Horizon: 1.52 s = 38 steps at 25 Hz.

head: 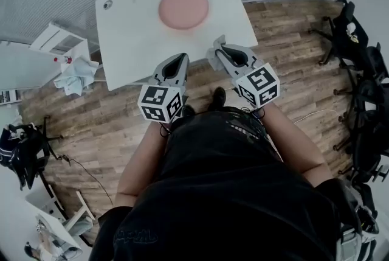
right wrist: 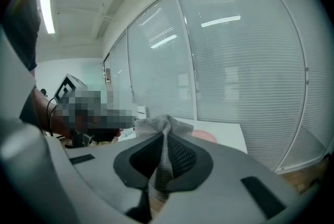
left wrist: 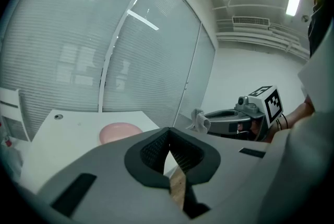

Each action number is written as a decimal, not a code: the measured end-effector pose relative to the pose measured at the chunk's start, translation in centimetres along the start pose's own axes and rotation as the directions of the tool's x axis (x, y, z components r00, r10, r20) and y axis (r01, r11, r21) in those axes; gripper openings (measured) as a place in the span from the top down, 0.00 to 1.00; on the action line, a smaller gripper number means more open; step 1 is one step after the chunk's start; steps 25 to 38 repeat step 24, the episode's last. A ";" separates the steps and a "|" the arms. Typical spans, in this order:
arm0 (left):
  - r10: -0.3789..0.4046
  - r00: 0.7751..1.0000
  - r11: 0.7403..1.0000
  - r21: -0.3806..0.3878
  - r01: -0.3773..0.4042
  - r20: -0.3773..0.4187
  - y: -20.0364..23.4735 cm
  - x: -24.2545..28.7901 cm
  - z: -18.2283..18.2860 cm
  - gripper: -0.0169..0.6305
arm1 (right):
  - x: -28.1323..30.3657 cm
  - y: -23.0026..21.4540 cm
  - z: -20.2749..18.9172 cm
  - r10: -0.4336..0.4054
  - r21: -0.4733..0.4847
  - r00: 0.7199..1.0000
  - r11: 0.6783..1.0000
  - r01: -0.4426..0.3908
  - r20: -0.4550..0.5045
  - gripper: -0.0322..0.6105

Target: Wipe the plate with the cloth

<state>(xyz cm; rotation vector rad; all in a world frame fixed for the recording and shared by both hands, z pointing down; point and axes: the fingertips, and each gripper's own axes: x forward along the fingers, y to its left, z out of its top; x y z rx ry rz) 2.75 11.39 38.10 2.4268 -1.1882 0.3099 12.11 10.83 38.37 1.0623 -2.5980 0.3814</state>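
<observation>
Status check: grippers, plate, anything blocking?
Left hand-held gripper shut, empty. Right hand-held gripper shut on cloth. Pink plate on white table ahead, cloth short of it. Nothing in the way.

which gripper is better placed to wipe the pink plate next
Right, likely: the right gripper is shut on the cloth and points toward the plate. The left gripper is shut on nothing, about as close.
</observation>
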 end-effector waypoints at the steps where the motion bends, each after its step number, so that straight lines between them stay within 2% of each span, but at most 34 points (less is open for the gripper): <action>1: -0.008 1.000 1.000 0.007 0.008 -0.001 -0.1 -0.7 0.0 0.95 | -0.2 0.9 0.2 -0.005 0.006 1.000 1.000 0.005 0.006 0.89; 10: -0.052 0.999 0.998 0.044 0.052 0.004 1.4 -7.7 -1.4 0.95 | 0.9 8.8 0.4 -0.033 0.028 0.998 0.999 0.032 0.050 0.89; 18: -0.069 0.998 0.996 0.056 0.070 -0.008 3.2 -11.9 -3.3 0.95 | 1.9 13.5 0.0 -0.055 0.043 0.996 0.998 0.052 0.070 0.89; 38: -0.074 0.997 0.995 0.062 0.074 -0.005 2.6 -12.7 -3.2 0.95 | 1.4 14.5 0.1 -0.053 0.038 0.996 0.998 0.051 0.074 0.89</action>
